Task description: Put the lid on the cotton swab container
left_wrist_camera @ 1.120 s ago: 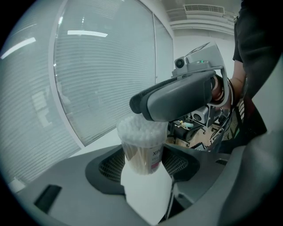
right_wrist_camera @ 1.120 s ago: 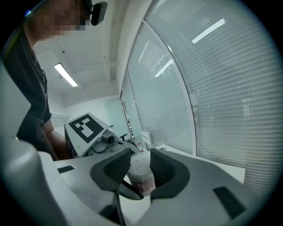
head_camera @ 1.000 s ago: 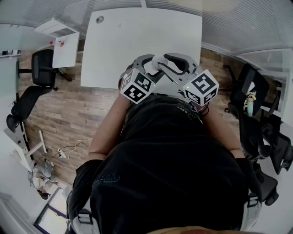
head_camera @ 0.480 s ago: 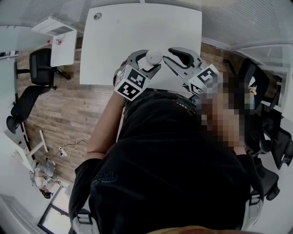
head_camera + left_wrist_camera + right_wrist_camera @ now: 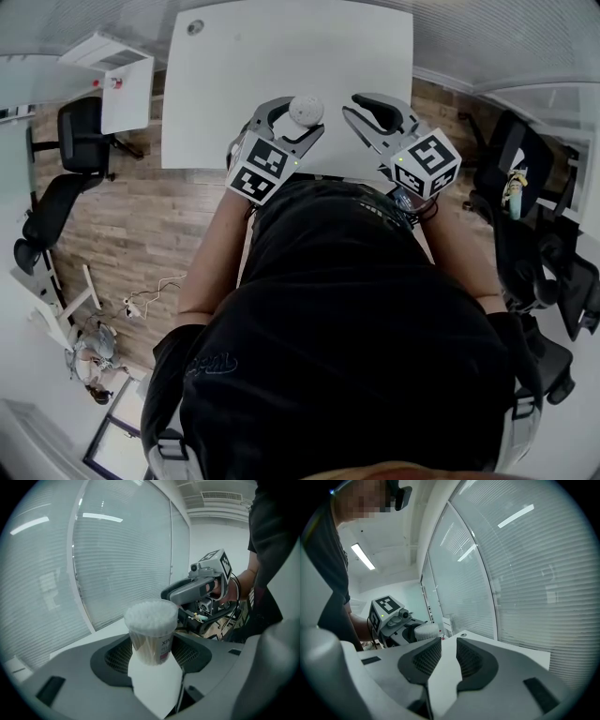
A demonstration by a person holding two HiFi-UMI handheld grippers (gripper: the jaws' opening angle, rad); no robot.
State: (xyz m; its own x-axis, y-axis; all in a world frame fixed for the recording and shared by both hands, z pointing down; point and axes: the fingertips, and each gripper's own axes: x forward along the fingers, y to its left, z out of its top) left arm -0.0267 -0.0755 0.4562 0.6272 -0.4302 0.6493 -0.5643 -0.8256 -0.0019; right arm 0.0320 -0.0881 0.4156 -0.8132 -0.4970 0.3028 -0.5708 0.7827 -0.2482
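Task not complete: the cotton swab container (image 5: 151, 630) stands open, its white swab tips exposed, and no lid shows on it or anywhere in the three views. The container is held upright in the air above the near edge of the desk (image 5: 281, 66), in the left gripper (image 5: 298, 120), whose jaws stand wide and press on its lower body from both sides. The right gripper (image 5: 449, 656) hangs just beside it. Its jaws have just been closing, with only a narrow gap left and nothing visible between them. In my judgement, fetching and seating the lid both remain.
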